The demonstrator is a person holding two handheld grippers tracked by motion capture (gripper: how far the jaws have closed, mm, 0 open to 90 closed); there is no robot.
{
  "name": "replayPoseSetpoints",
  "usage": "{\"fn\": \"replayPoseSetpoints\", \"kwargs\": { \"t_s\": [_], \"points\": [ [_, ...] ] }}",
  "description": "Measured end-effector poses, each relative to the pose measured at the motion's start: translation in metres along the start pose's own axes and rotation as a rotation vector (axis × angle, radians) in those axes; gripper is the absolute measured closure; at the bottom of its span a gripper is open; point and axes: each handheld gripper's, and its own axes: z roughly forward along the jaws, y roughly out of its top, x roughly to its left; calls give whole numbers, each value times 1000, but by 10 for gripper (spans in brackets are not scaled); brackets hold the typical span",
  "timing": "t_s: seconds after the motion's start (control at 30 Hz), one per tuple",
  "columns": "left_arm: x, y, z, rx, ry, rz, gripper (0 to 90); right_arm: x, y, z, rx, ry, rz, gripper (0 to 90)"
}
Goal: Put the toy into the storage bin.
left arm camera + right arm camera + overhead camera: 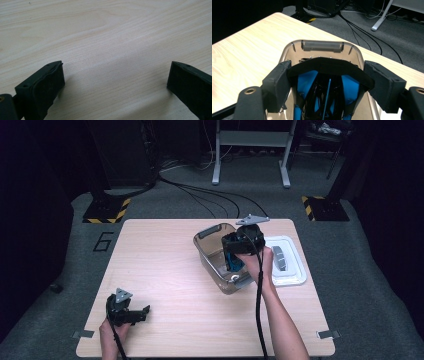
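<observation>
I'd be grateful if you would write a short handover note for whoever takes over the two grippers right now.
Right gripper: shut on the black and blue item, held by its black band over the open clear bin, partly down inside it.
Left gripper: open, nothing between the jaws, low over the bare table at the near left corner.
The white lid lies flat on the table just right of the bin.
Done: lid off, item gripped and brought to the bin.
Left: probably lower the item in and release; perhaps then fit the lid.
</observation>
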Motion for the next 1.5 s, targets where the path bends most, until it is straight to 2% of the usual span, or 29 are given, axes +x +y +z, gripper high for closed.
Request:
{"fn": "replayPoseSetpoints", "kwargs": {
  "t_s": [1.03,1.5],
  "points": [
    [0,0,0,0,0,-1,12,0,-54,18,91,-1,30,240],
    [0,0,0,-1,0,-1,11,-1,-64,22,103,2,35,239]
  ]
}}
